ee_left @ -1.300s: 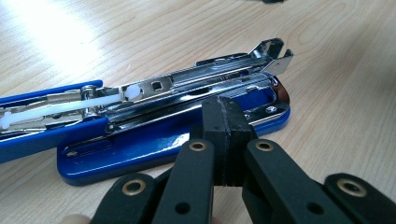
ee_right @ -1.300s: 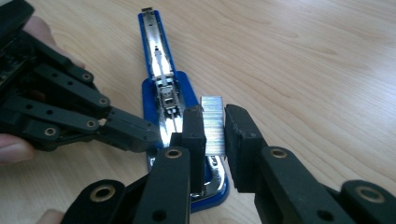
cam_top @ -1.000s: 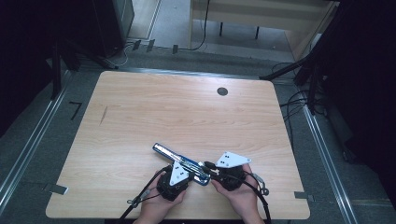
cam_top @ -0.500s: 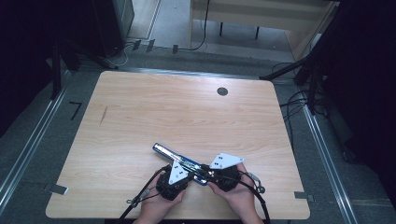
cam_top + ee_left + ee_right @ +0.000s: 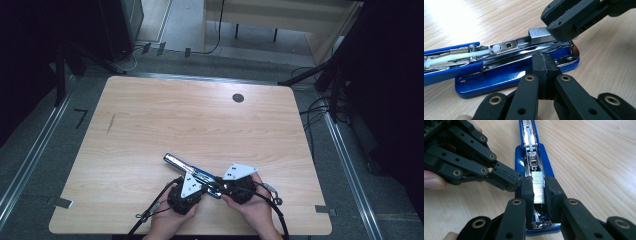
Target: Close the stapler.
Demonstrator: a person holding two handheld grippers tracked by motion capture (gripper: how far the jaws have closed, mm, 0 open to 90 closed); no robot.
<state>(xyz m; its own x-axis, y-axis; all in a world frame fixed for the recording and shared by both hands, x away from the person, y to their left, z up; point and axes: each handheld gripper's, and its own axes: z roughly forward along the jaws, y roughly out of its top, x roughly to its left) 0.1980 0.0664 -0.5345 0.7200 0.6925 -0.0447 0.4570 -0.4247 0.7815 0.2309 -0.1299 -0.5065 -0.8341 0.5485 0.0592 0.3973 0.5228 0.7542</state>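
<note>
A blue stapler [image 5: 176,163] lies opened flat near the table's front edge, its metal staple channel [image 5: 531,157] facing up. My right gripper [image 5: 539,191] is shut on a silver strip of staples [image 5: 539,185], held right over the rear end of that channel. In the left gripper view the strip of staples [image 5: 537,35] rests on the channel under the right gripper [image 5: 564,25]. My left gripper [image 5: 546,68] is shut with nothing between its pads, its tip against the side of the stapler's blue base [image 5: 499,77]. Both grippers meet at the stapler's near end, the left gripper [image 5: 202,187] and the right gripper [image 5: 218,187].
The wooden table [image 5: 200,120] has a black round grommet [image 5: 238,98] at the far right. Cables [image 5: 272,210] trail from the grippers over the front edge. Dark floor, metal rails and stands surround the table.
The right gripper with the staples has edged slightly left, closer over the stapler. The left gripper and the stapler have stayed put.
</note>
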